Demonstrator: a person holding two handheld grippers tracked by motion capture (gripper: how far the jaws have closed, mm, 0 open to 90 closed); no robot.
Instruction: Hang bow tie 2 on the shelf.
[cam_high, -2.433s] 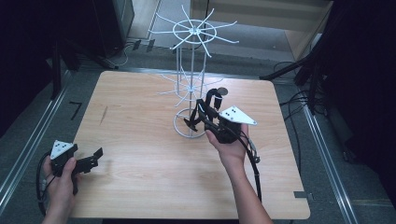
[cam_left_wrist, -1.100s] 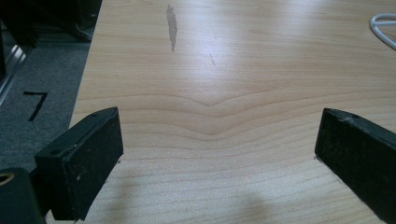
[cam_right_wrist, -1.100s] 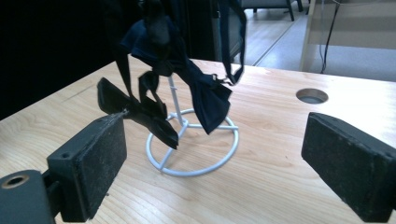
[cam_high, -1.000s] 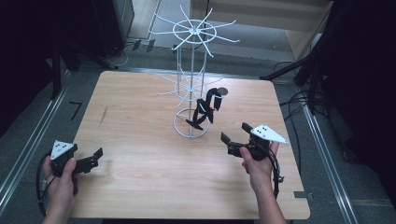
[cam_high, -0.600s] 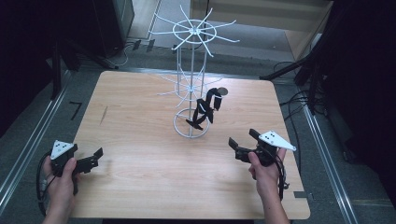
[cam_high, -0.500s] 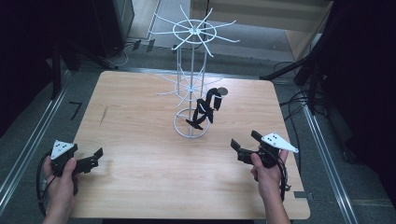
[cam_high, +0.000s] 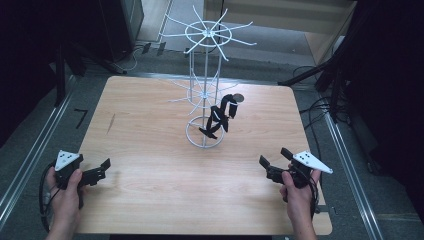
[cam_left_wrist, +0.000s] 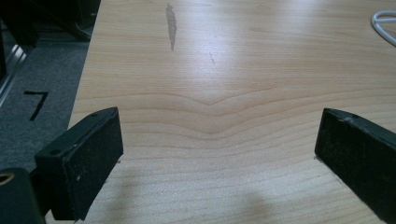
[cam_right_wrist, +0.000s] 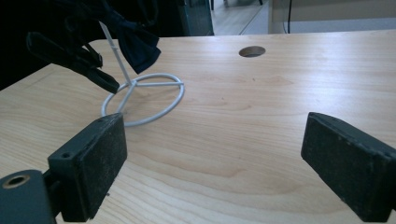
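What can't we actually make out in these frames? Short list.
- Black strap item on the white wire rack: high view too small to tell which arm it hangs from; right gripper view cuts it at the top edge.
- Rack base ring: left gripper view cuts it at the right edge.
- Dark round spot on the table: hole or disc, unclear.
- Both grippers, left and right: fingers apart, holding nothing.

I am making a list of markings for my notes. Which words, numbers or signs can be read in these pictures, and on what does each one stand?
"7": a black mark on the grey floor left of the table.
I can read no other text.
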